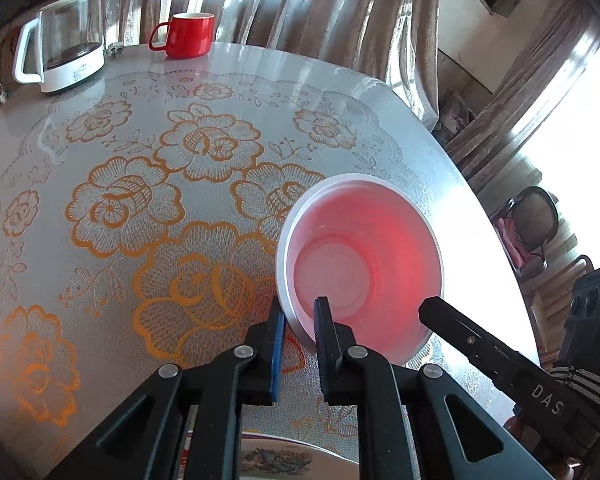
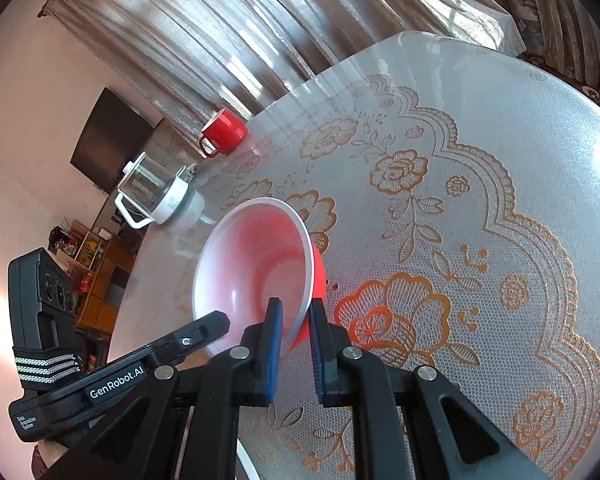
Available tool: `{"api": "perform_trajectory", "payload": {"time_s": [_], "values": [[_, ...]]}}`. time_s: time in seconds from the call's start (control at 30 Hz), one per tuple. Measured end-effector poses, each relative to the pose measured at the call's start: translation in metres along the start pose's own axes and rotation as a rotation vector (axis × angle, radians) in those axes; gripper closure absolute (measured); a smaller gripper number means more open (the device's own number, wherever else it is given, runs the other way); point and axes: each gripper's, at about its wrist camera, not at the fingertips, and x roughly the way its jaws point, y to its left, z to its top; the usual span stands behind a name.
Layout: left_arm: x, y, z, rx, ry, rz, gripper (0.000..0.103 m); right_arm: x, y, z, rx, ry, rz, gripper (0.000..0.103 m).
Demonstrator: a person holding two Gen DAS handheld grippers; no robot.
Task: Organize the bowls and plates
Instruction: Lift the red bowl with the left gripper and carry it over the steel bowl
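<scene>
Plate point(image 1: 284, 458): a decorated plate, only its rim and a bit of pattern showing, at the near edge of the tabletop below the left gripper.
Left gripper point(image 1: 300, 312): jaws part open, set astride the near-left rim of the bowl, one finger outside the wall and the other inside; whether the pads press the rim cannot be told.
Right gripper point(image 2: 296, 312): jaws narrowly parted, astride the bowl's near-right rim, blue-padded finger inside, the other against the red outer wall; contact looks close but a firm grip cannot be confirmed.
Bowl point(image 1: 360, 264): red outside, pale pink-white inside, tilted rather than sitting flat, its opening turned towards the cameras; it is over the right part of the tabletop, between the two grippers, nearer the near edge than the far one.
Tabletop point(image 1: 120, 200): covered by a clear lace-pattern cloth with orange flowers.
Kettle point(image 1: 64, 40): glass jug on a white base, upright at the far left corner.
Red mug point(image 1: 188, 34): upright near the far edge, just right of the kettle, apart from it.
Curtains point(image 1: 300, 8): hanging behind the far edge.
</scene>
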Motion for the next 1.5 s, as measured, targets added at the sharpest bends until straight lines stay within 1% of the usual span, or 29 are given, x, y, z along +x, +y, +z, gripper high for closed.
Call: {"api": "perform_trajectory", "payload": {"time_s": [0.27, 0.57, 0.8, 1.2, 1.5], "values": [[-0.027, -0.004, -0.014, 0.025, -0.058, 0.006, 0.089, -0.017, 0.01, -0.01, -0.014, -0.015, 0.03, 0.091], [-0.054, 0.006, -0.03, 0.007, -0.099, -0.001, 0.088, -0.029, 0.031, -0.021, -0.046, -0.023, 0.061, 0.091], [-0.088, 0.017, -0.044, -0.002, -0.156, 0.034, 0.088, -0.033, 0.056, -0.03, -0.091, -0.025, 0.102, 0.091], [-0.14, 0.056, -0.072, -0.053, -0.237, 0.105, 0.088, -0.022, 0.111, -0.052, -0.184, 0.015, 0.181, 0.091], [-0.172, 0.092, -0.095, -0.116, -0.278, 0.154, 0.088, -0.008, 0.155, -0.074, -0.259, 0.066, 0.231, 0.091]]}}
